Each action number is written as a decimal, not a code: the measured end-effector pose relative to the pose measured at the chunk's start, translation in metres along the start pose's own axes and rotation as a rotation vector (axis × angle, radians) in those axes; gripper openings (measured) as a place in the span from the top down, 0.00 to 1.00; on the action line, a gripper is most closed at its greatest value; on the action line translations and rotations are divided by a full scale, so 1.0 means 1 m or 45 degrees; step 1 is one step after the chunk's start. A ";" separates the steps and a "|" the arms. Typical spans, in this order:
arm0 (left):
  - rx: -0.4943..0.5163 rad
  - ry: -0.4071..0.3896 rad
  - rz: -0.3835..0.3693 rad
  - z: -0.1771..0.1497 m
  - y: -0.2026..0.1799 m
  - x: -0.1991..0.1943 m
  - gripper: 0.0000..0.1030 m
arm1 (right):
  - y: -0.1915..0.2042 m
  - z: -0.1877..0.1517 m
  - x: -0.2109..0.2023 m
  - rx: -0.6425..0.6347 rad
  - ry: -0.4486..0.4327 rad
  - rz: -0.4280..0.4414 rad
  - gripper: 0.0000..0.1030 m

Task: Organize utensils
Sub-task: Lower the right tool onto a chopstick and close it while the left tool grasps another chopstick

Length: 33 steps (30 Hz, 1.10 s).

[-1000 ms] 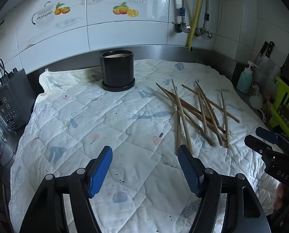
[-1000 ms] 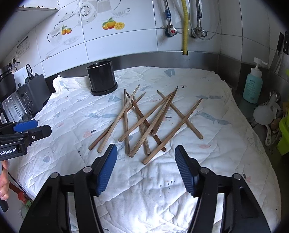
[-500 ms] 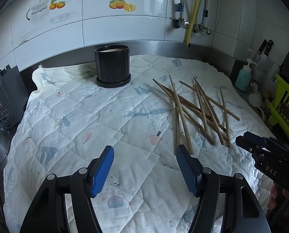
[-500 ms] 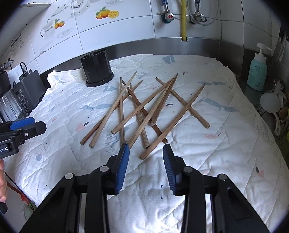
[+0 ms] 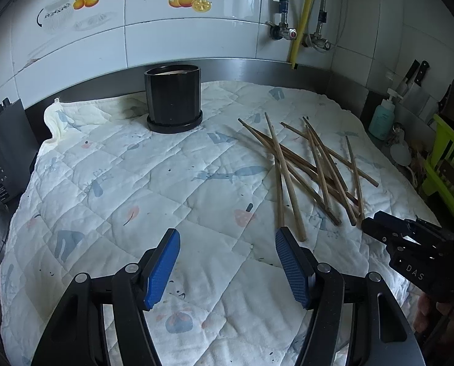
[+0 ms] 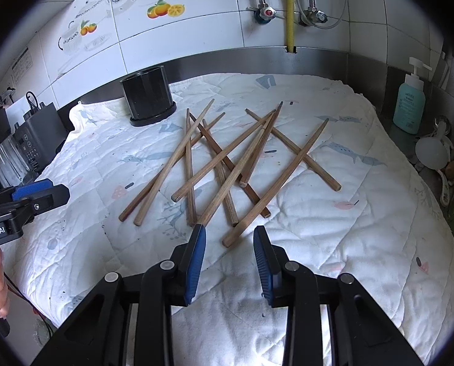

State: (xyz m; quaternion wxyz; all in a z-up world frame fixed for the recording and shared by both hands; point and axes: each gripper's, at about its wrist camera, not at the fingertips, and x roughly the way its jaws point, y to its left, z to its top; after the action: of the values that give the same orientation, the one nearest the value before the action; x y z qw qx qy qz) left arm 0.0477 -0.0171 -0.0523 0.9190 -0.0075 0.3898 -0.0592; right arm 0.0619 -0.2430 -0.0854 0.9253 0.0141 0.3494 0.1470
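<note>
We see a loose heap of wooden chopsticks [image 6: 227,164] lying flat on a white quilted cloth [image 6: 364,213] that covers the counter. Their long axes fan out: in the right wrist view most run from thick ends near us toward thin tips pointing away at the tiled wall, some leaning left, some right, so that they cross one another. We count about ten, though overlaps make the count uncertain. One black cup [image 6: 146,97] stands upright on its saucer at the far left of the cloth, well apart from the heap.

The right gripper [image 6: 228,254] points forward and downward just short of the heap; its jaws have just been closing and now stand narrowed but released, with nothing pressed between the blue pads. The thick end of one chopstick [image 6: 230,239] lies just ahead of the gap, and the left pad tip is by another's end.

The left gripper [image 5: 227,262] tilts downward over bare cloth to the left of the heap [image 5: 312,170], its jaws wide and released, grasping nothing. In its view the nearest chopstick end lies just beside the right pad.

We see two grippers, one cup, one teal soap bottle [image 6: 409,106] on the right edge.
</note>
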 end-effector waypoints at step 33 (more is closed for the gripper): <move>0.095 0.082 -0.318 0.010 -0.064 0.071 0.69 | -0.014 -0.009 0.007 -0.008 -0.018 -0.088 0.85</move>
State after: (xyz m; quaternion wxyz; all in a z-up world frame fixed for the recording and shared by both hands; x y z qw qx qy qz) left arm 0.0969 -0.0894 -0.0921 0.8910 -0.0198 0.4129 -0.1878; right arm 0.0649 -0.2556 -0.0980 0.9322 0.0000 0.3428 0.1160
